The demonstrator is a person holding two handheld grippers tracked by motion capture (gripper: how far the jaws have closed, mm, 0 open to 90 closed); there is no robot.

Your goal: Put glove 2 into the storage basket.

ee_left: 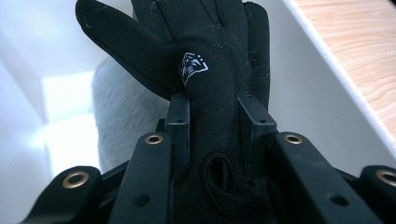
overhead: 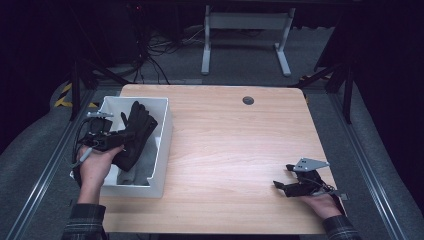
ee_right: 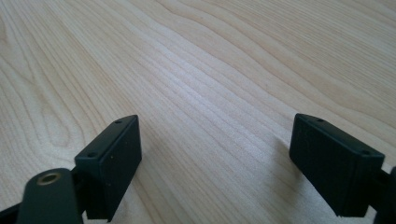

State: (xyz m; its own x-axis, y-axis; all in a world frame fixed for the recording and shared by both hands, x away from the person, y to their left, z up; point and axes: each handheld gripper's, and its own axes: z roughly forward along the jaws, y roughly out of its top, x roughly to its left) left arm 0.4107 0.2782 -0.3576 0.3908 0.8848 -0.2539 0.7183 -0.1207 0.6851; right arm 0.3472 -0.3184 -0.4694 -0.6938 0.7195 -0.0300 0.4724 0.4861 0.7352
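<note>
A black glove [ee_left: 210,88] was gripped at the cuff by the left claw [ee_left: 212,121] over the white bin [overhead: 162,150]. The right claw [ee_right: 215,163] was held open, empty, above the worktop [overhead: 235,145].

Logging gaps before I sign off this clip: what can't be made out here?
- High view: the black glove and left gripper cover much of the white bin, hiding what lies under them.
- Left gripper view: the glove's fingertips are cut off by the top edge; its cuff is hidden between the jaws.
- Left gripper view: the pale soft thing behind the glove is blurred; unidentifiable.
- High view: the right gripper is too small to read its jaws.
</note>
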